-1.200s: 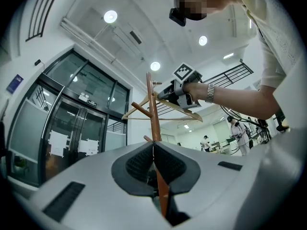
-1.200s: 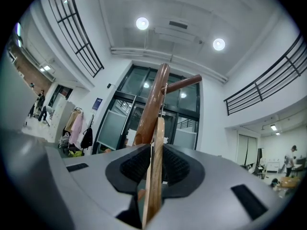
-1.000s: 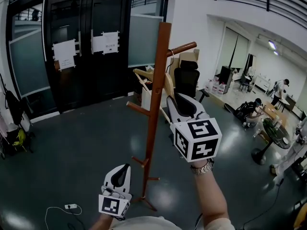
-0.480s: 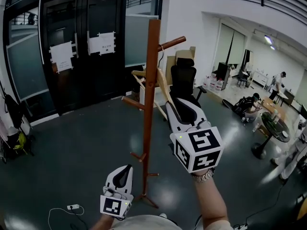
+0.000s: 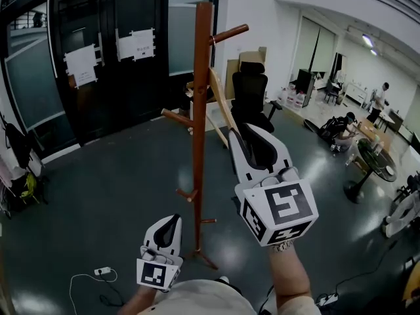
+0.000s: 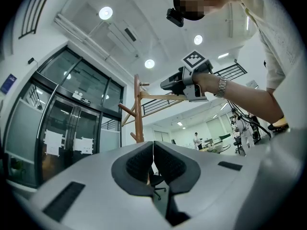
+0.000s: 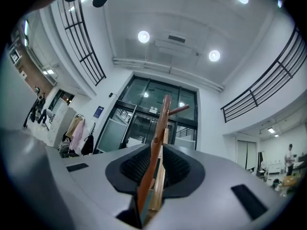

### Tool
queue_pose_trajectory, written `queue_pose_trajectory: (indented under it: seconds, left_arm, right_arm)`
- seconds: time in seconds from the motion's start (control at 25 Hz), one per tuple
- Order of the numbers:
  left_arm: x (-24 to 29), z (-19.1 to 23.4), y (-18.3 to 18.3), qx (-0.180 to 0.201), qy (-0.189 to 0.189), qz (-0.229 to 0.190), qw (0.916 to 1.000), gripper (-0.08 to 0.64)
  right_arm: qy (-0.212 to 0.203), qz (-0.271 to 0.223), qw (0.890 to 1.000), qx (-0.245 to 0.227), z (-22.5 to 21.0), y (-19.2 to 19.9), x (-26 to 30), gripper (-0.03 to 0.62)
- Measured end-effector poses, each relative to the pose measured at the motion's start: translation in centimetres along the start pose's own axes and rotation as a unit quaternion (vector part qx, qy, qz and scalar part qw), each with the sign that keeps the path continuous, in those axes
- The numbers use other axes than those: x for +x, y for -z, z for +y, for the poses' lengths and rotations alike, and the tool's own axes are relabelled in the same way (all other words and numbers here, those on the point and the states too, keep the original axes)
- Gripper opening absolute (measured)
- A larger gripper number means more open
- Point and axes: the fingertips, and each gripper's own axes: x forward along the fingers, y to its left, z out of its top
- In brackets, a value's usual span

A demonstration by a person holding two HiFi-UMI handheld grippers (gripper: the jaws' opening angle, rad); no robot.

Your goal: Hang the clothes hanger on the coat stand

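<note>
The coat stand (image 5: pixel 200 117) is a tall red-brown pole with short pegs; one peg (image 5: pixel 231 33) juts right near its top. A light wooden clothes hanger (image 5: pixel 222 104) leans against the pole just below that peg. My right gripper (image 5: pixel 241 135) is shut on the hanger's lower end, its marker cube (image 5: pixel 281 212) toward me. In the right gripper view the hanger (image 7: pixel 157 193) runs up out of the shut jaws toward the stand (image 7: pixel 166 110). My left gripper (image 5: pixel 168 227) hangs low beside the stand's base, shut and empty; its pads (image 6: pixel 165 163) meet.
A black office chair (image 5: pixel 252 97) and cardboard boxes stand behind the stand. Dark glass doors (image 5: pixel 98 58) fill the back left. A round table (image 5: pixel 375 166) and people are at the far right. A white cable with a plug strip (image 5: pixel 100 271) lies on the floor.
The right gripper has drawn nearer to me while the hanger's top has risen along the pole toward the upper peg. The left gripper has barely moved.
</note>
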Motion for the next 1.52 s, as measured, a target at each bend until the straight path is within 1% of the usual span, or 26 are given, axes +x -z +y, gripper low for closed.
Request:
queue_pose_trajectory:
  seconds: [0.08, 0.2, 0.28, 0.44, 0.6, 0.76, 0.92, 1.0, 1.08, 1.2, 1.28, 1.36, 1.44, 1.52]
  left_arm:
    - [-0.3, -0.1, -0.3, -0.005, -0.003, -0.003, 1.0000, 0.012]
    - [-0.8, -0.2, 0.2, 0.021, 0.010, 0.015, 0.9996, 0.012]
    - [-1.1, -0.1, 1.0, 0.030, 0.014, 0.026, 0.9991, 0.012]
    - [-1.8, -0.6, 2.1, 0.023, 0.011, 0.036, 0.9990, 0.012]
    - [-2.4, -1.6, 2.5, 0.019, 0.013, 0.044, 0.9988, 0.012]
    - [-2.7, -0.8, 2.7, 0.020, 0.012, 0.041, 0.9989, 0.012]
    - [-3.4, -1.0, 3.1, 0.014, 0.006, 0.050, 0.9986, 0.012]
    - [-3.5, -1.3, 3.2, 0.001, -0.002, 0.050, 0.9987, 0.012]
    - [-3.1, -1.1, 3.0, -0.018, -0.012, 0.044, 0.9988, 0.012]
    - [-2.9, -1.3, 3.4, -0.023, -0.012, 0.048, 0.9985, 0.012]
    - [-2.9, -1.6, 3.7, -0.022, -0.011, 0.053, 0.9983, 0.012]
    - [-2.9, -1.7, 3.9, -0.022, -0.012, 0.053, 0.9983, 0.012]
    - [-2.6, -1.7, 4.3, -0.025, -0.014, 0.053, 0.9982, 0.012]
    - [-2.4, -1.5, 4.8, -0.031, -0.017, 0.057, 0.9977, 0.012]
  right_arm:
    - [-0.009, 0.003, 1.000, 0.003, 0.7, 0.6, -0.9, 0.071]
    - [-0.012, 0.005, 1.000, 0.014, 1.5, 1.7, -1.9, 0.071]
    - [-0.005, 0.001, 1.000, 0.018, 1.8, 2.7, -2.6, 0.071]
    - [0.018, -0.001, 0.999, 0.033, 2.0, 4.6, -4.5, 0.071]
    - [0.017, 0.016, 0.998, 0.057, 2.8, 6.7, -6.6, 0.071]
    - [0.017, 0.048, 0.997, 0.063, 3.9, 9.8, -6.4, 0.071]
    - [0.009, 0.088, 0.993, 0.083, 5.0, 13.1, -7.1, 0.071]
    - [0.006, 0.104, 0.990, 0.094, 5.6, 14.5, -7.5, 0.071]
    - [0.004, 0.109, 0.988, 0.106, 6.6, 16.1, -7.3, 0.071]
    - [0.009, 0.103, 0.984, 0.142, 8.3, 19.0, -7.5, 0.071]
    - [-0.013, 0.102, 0.979, 0.178, 10.1, 20.9, -8.1, 0.071]
    - [-0.054, 0.111, 0.972, 0.198, 12.2, 22.5, -8.6, 0.070]
    - [-0.082, 0.117, 0.970, 0.194, 13.6, 23.9, -8.8, 0.069]
    - [-0.079, 0.120, 0.971, 0.189, 13.9, 24.9, -9.0, 0.059]
